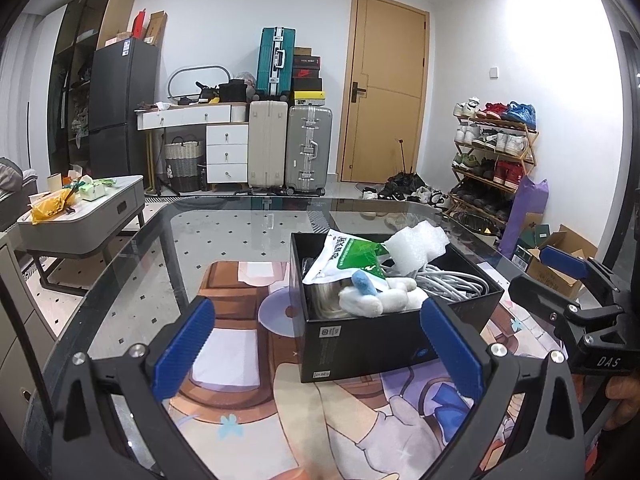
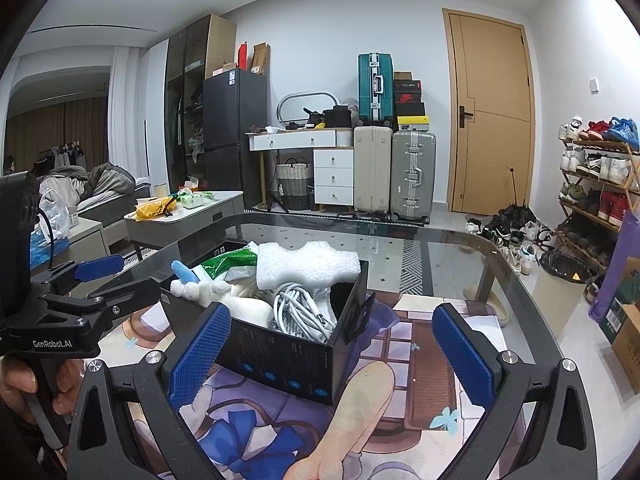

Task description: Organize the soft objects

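A glass tabletop carries a printed mat, its picture cut off by the frame. The left gripper and right gripper hang spread and empty. Beyond them, mid-table, a black cardboard box holds a plush toy, ribbed white foam, coiled cable and a half-hidden green-white packet.

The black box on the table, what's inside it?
The black box holds a white foam piece, a green-and-white pouch, a white plush toy and grey cables. Anything beneath them is covered.

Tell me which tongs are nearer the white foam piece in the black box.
Probably right. The right tongs sit near the box corner below the foam; the left tongs face the box's far side.
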`<state>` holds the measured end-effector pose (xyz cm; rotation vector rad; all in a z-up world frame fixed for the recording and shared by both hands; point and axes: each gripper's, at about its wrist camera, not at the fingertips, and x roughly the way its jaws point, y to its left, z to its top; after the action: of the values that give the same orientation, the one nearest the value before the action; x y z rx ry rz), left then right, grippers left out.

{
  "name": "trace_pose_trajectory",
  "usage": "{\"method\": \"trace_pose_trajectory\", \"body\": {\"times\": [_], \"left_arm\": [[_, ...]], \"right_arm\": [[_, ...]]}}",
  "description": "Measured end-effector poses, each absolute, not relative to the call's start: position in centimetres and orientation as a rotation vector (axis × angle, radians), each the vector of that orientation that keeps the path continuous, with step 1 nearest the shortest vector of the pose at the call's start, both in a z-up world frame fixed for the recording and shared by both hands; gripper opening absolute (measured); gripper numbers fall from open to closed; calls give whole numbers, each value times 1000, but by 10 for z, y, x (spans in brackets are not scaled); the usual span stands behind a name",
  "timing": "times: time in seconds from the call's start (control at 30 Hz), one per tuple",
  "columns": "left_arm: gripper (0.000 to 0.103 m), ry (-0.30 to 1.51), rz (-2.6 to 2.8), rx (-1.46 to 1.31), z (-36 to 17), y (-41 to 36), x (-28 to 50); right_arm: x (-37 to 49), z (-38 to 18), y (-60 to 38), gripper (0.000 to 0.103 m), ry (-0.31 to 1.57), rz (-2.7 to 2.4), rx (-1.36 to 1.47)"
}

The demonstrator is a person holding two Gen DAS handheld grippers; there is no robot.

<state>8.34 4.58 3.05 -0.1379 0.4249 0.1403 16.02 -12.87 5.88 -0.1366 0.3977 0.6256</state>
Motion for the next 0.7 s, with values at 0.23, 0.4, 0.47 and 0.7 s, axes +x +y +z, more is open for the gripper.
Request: {"method": "trace_pose_trajectory", "body": {"times": [0.23, 0.4, 0.47, 0.7], "left_arm": [[103, 416, 146, -140, 31, 46, 81], [103, 417, 147, -139, 31, 46, 81], [103, 417, 147, -139, 31, 46, 81], [103, 417, 149, -139, 31, 46, 80]], "right_arm": [[160, 59, -129, 102, 398, 624, -138], [159, 59, -130, 102, 399, 624, -136], [160, 59, -130, 102, 398, 624, -137], [159, 59, -130, 102, 398, 624, -137]]}}
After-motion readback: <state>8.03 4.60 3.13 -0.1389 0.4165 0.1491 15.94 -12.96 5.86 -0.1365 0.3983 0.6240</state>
